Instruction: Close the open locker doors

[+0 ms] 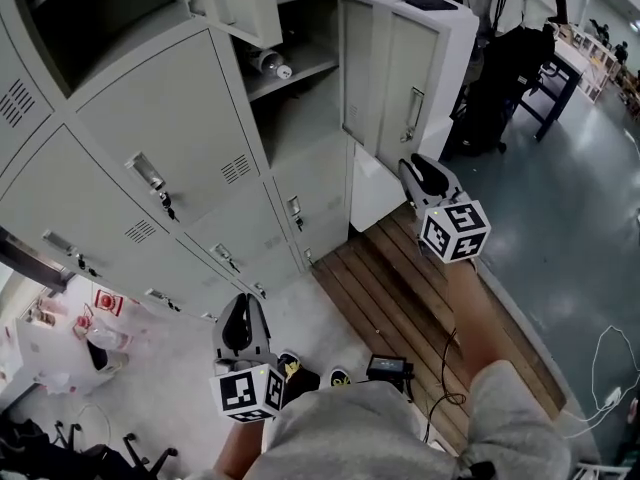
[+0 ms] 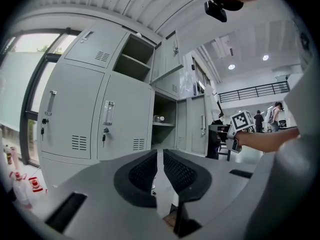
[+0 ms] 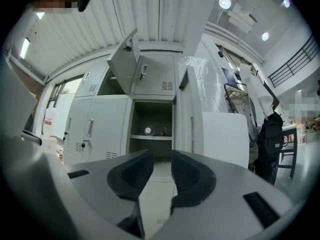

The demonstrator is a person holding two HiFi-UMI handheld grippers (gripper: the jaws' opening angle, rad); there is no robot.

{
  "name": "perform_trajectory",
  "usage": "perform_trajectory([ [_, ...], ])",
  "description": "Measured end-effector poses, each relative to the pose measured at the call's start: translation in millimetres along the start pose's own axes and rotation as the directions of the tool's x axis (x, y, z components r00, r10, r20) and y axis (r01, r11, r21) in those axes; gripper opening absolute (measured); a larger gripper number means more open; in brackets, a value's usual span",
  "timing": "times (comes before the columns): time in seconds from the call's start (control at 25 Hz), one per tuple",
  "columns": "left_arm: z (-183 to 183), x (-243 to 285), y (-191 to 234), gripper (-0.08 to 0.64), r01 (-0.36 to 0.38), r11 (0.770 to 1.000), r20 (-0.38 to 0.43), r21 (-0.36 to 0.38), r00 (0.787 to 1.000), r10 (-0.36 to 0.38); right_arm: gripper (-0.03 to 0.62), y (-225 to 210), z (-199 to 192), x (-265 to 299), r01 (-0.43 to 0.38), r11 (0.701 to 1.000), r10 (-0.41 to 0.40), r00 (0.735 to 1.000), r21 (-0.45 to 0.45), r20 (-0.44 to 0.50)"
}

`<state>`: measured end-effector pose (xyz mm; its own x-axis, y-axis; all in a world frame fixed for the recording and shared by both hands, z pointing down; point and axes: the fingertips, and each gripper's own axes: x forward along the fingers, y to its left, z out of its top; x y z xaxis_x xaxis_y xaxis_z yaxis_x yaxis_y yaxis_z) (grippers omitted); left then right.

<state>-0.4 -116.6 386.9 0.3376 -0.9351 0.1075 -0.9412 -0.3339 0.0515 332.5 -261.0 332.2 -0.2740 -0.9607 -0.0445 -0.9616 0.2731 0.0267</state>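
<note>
The tall bank of grey lockers (image 1: 150, 148) is filling the left and far side of the head view, standing on pale floor beside a strip of wooden planking (image 1: 400, 298) that is running toward the near right. Two of its doors are hanging open: the lower open door (image 1: 385, 78) is swinging out to the right at the far end of the bank, with its handle facing the room, and the upper open door (image 1: 240, 3) is jutting out above it over a bare compartment. A shelf (image 1: 300, 63) inside the lower open compartment is carrying a couple of small round items, too small to identify. The right gripper (image 1: 418, 173) is hovering over the planking just near of the lower open door, apart from it, with its jaws released and nothing between them. The left gripper (image 1: 240, 300) is hanging low at the near left, in front of closed lockers, with its jaws clenched on nothing.
</note>
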Motion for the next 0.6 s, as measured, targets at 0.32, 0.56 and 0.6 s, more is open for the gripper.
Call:
perform_trajectory([
  [0.32,-1.6,1.1,3.7,0.043,-0.011,1.0,-0.007,-0.005,1.0,0.011,0.161,-52.0,6.5,18.7,0.05,0.998,-0.052,0.997,0.043,0.052],
  [0.56,-1.6,0.7,12.0,0.043,-0.024,1.0,-0.009,-0.003,1.0,0.024,0.164,-81.1,7.1,22.8,0.08,0.992,-0.087,0.994,0.102,0.07],
  [0.6,-0.7,0.5,12.6,0.043,-0.026,1.0,-0.008,-0.001,1.0,0.026,0.164,-83.8,7.1,22.5,0.073,0.99,-0.082,0.994,0.117,0.075],
])
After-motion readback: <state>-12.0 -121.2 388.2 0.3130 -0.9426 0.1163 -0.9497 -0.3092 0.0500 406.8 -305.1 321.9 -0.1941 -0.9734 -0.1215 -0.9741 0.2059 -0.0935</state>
